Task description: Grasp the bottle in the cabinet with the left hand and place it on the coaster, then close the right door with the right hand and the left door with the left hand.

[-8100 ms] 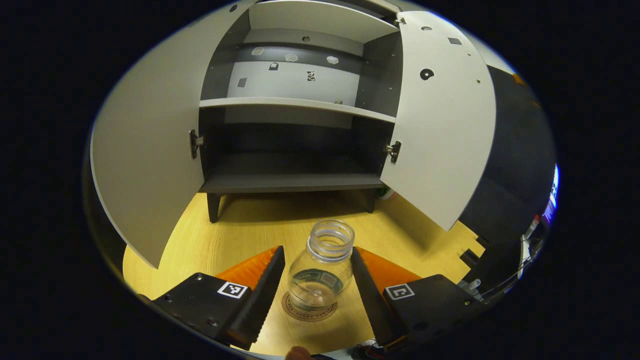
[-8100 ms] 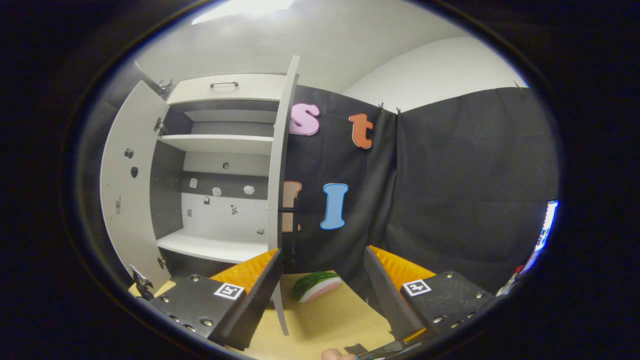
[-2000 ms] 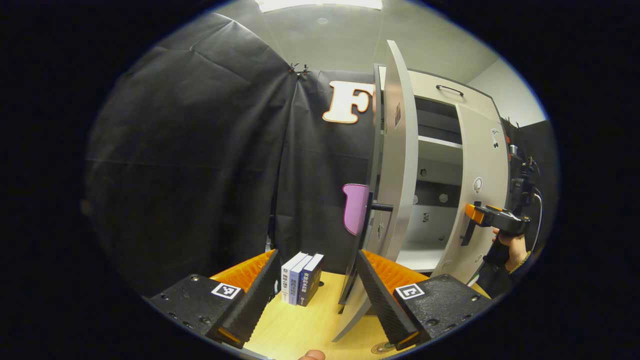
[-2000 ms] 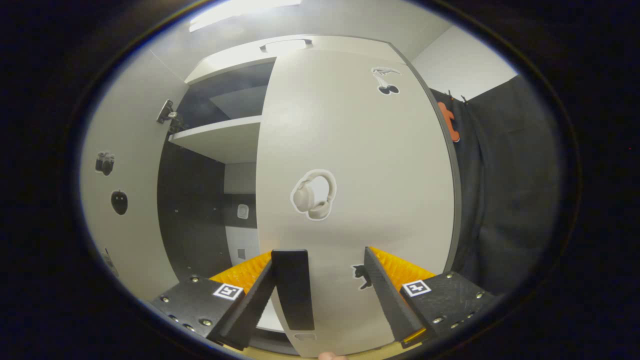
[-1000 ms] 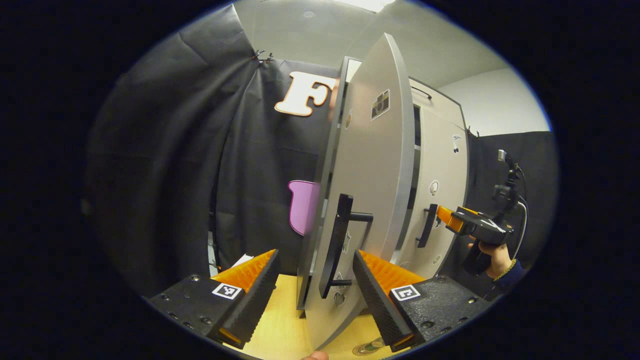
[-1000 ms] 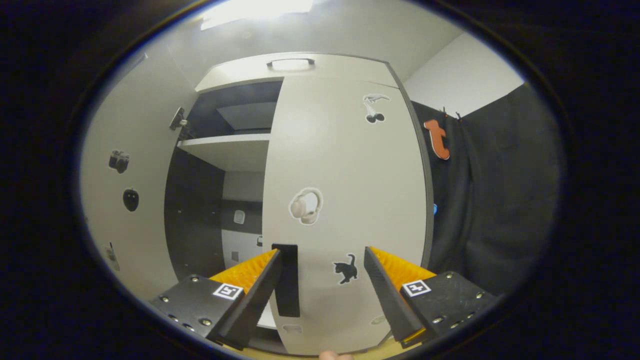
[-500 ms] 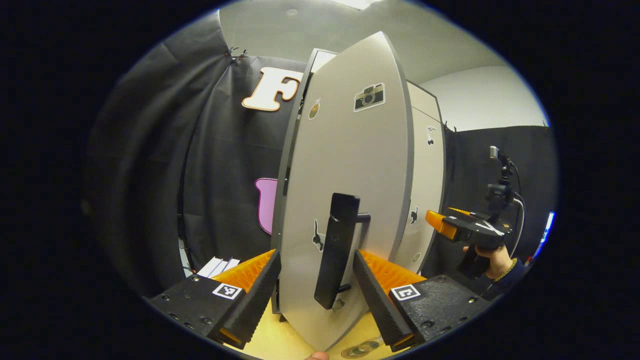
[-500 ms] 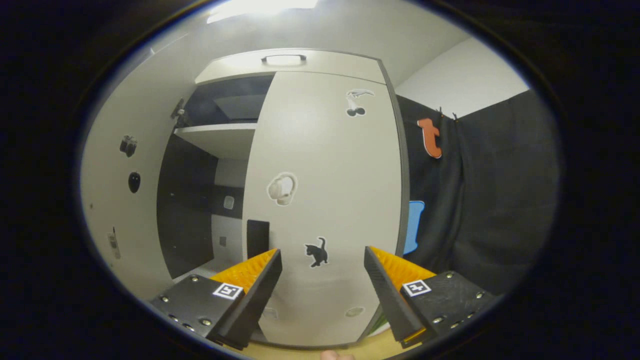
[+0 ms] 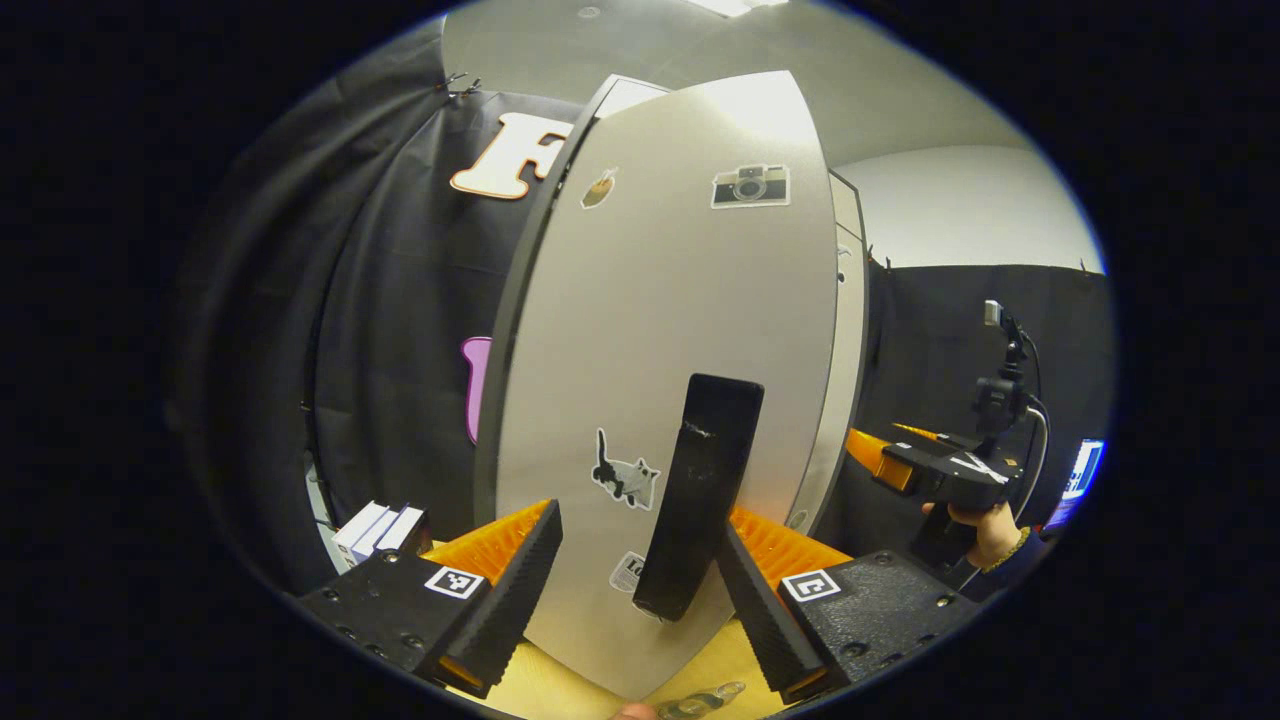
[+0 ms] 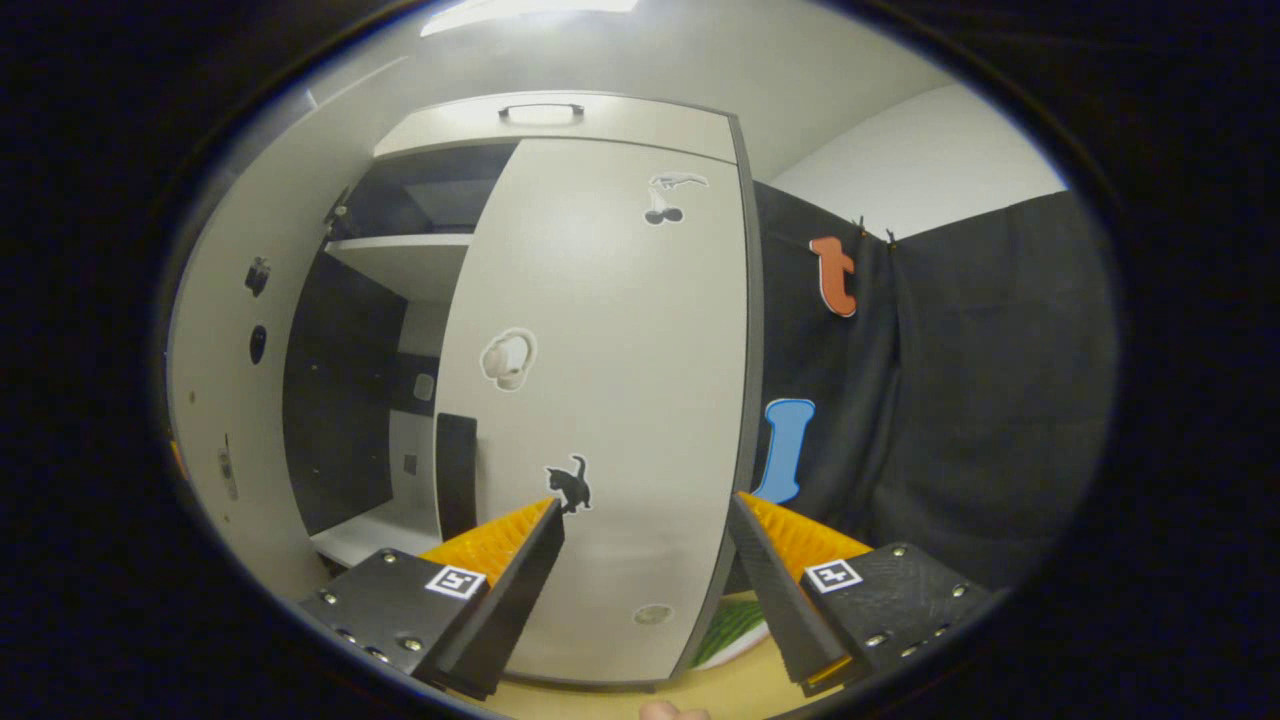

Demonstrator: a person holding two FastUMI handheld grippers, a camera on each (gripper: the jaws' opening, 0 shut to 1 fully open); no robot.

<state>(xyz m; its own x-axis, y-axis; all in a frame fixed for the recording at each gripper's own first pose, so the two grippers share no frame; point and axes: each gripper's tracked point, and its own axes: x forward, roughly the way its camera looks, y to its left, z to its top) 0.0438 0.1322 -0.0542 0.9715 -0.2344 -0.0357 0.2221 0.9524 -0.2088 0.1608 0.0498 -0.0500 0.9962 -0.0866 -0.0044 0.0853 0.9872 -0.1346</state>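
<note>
In the left gripper view, we see the left tool at the bottom centre, its fingers apart, with the left door filling the middle of the frame and the door's black handle standing between the fingers, close against the right one. At the right edge the right tool is held by a hand. In the right gripper view, the right tool is likewise spread apart before the right door, which is nearly closed. A sliver of the coaster shows on the table at the bottom edge of the left gripper view.

Pale grey left door, black handle, yellow wood table
</note>
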